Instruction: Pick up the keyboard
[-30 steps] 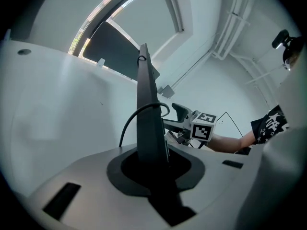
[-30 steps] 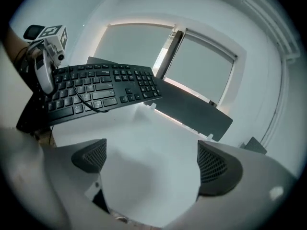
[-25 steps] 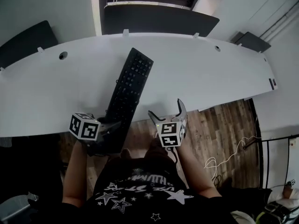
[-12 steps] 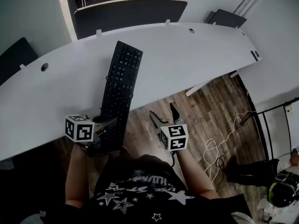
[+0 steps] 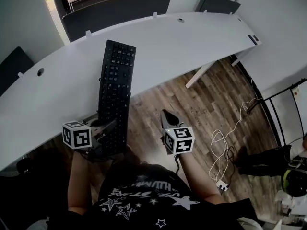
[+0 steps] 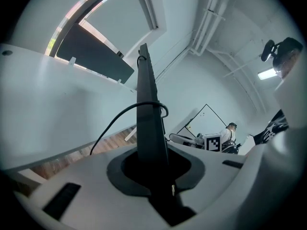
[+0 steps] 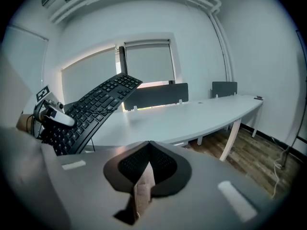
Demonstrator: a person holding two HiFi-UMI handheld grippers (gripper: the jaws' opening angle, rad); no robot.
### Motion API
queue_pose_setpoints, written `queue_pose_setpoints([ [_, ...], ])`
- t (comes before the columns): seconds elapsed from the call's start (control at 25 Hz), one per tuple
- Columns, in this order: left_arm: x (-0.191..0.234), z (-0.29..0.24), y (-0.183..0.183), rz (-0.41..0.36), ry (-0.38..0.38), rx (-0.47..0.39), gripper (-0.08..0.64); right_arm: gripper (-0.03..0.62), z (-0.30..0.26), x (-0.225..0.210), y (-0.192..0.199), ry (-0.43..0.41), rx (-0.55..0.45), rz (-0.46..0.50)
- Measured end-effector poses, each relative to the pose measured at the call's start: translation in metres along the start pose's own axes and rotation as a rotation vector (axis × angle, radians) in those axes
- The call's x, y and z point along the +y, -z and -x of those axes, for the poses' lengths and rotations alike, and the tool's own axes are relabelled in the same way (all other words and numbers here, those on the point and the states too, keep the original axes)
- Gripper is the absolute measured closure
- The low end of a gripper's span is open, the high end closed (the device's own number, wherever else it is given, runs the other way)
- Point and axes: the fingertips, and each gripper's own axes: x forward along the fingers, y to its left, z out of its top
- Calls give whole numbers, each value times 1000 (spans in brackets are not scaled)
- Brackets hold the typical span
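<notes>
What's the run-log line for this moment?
left gripper: shut on keyboard | keyboard: held above desk | right gripper: jaws shut, empty

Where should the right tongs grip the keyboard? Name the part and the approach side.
Probably grip the keyboard by its long right edge near its middle, coming in from the right. The left tongs clamp only its near short end, so the long thin board juts unsupported over the desk. That edge faces the right tongs, which have just closed empty and must reopen.
</notes>
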Motion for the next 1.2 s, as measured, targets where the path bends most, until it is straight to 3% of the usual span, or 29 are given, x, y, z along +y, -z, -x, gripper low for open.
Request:
queue_pose_setpoints([
  [0.36, -37, -16, 18, -42, 11, -46, 486, 591, 53, -26, 20, 61, -20, -10],
  [0.8, -56, 2, 16, -13, 10, -106, 486, 591, 75, -15, 9, 13, -66, 39],
  [1.2, -59, 26, 23, -22, -19, -160, 486, 591, 56, 19, -4, -77, -88, 78],
])
